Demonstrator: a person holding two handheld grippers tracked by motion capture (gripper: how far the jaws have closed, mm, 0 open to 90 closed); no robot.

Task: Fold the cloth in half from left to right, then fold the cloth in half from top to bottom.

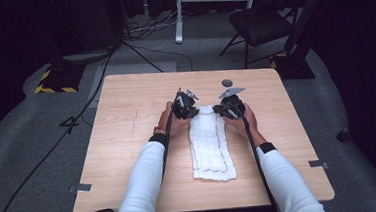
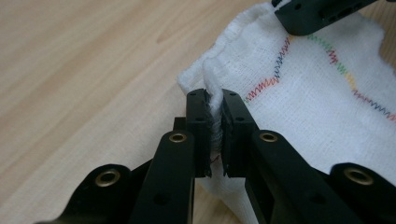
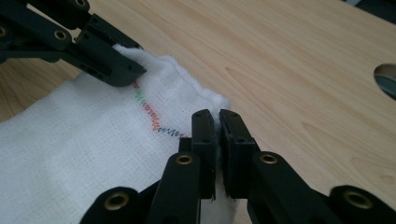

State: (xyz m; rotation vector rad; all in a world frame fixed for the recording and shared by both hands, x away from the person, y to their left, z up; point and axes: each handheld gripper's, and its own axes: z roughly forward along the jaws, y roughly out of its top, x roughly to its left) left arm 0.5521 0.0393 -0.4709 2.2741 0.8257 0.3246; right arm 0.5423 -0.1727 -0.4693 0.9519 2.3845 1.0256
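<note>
Sitting on the wooden table (image 1: 128, 140), lengthwise toward the person: a folded white cloth (image 1: 210, 147) with colourful zigzag stitching. Gripping its far left corner, the left gripper (image 2: 214, 122), fingers (image 2: 198, 121) pinching tight on bunched fabric. Clamping the far right corner, the right gripper (image 3: 217, 135). Lying just beyond on the table, a small dark disc (image 1: 227, 82).
</note>
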